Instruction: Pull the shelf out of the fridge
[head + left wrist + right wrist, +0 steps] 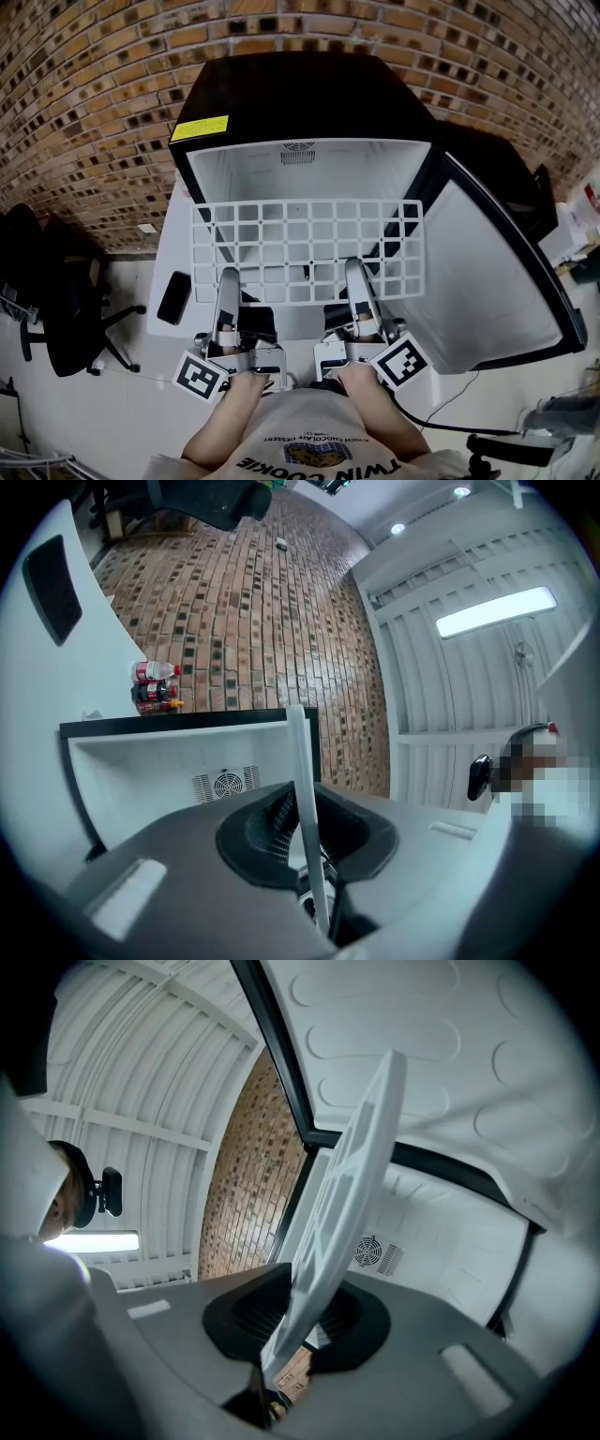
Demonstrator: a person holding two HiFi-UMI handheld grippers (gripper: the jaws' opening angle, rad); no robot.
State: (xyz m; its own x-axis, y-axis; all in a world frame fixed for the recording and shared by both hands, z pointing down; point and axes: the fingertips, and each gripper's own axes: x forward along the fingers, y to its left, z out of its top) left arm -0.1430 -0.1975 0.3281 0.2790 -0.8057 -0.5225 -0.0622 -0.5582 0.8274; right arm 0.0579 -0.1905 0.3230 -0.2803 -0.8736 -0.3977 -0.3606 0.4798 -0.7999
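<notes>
Now we have the white grid shelf (309, 251) clamped at its near edge by the left gripper (228, 279) and the right gripper (357, 274), its far edge just ahead at the mini fridge (300, 94) mouth, so the next move is probably a level pull straight back.

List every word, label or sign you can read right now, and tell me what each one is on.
"TWIN COOKIE": printed on the person's shirt, upside down in the head view.
Smaller line above it on the shirt: too small to read.
Yellow label on the fridge top: too small to read.
Labels on the bottles in the left gripper view: blurred.
Square marker cubes: patterns only, no words.
</notes>
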